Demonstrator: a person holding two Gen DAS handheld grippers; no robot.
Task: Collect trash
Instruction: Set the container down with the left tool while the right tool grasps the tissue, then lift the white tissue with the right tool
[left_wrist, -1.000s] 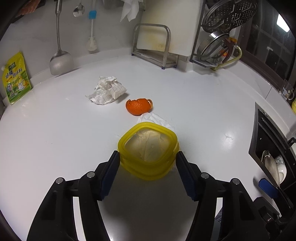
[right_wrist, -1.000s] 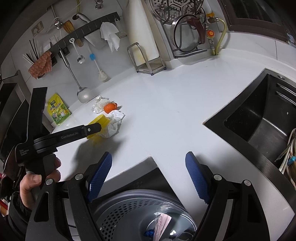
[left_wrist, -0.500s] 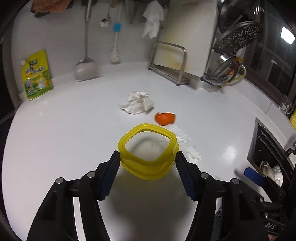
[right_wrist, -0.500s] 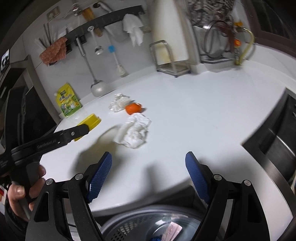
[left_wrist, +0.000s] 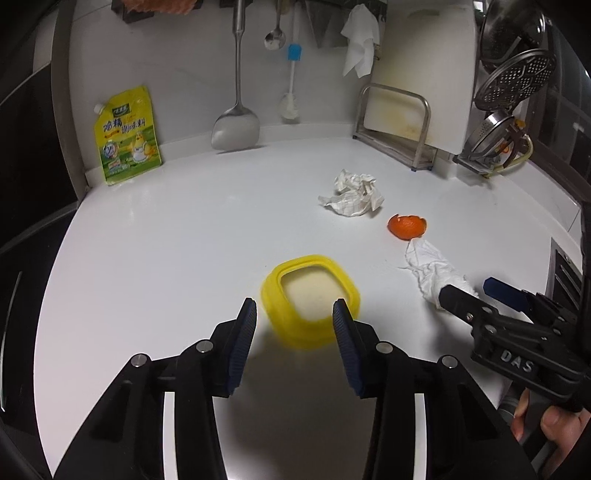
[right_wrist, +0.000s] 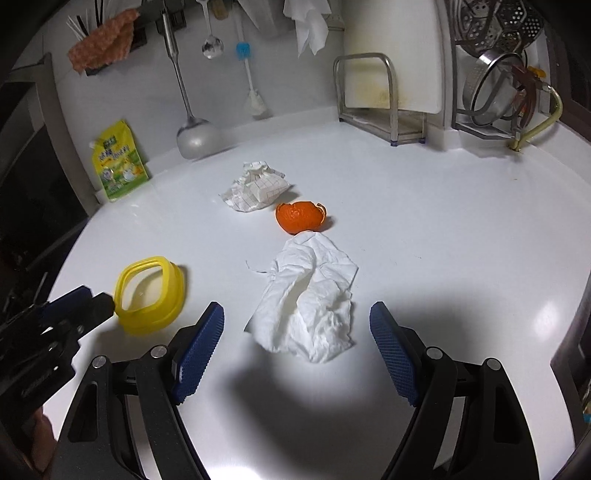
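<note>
Because it is only thin, soft paper, the crumpled white tissue (right_wrist: 308, 301) lying between the spread fingers of the right tongs (right_wrist: 297, 345) should weigh almost nothing and crush easily; pinching its bunched, raised middle fold looks safest, since flat edges may slip. Just beyond it, touching its far tip, sits the orange citrus peel shell (right_wrist: 300, 217), stiff-ish and curved, and farther off the grid-printed crumpled paper (right_wrist: 255, 188). To the left, the yellow square plastic container (left_wrist: 310, 299) sits in front of the left tongs (left_wrist: 293, 321), whose jaws are parted; whether the fingers touch its blurred rim I cannot tell.
</note>
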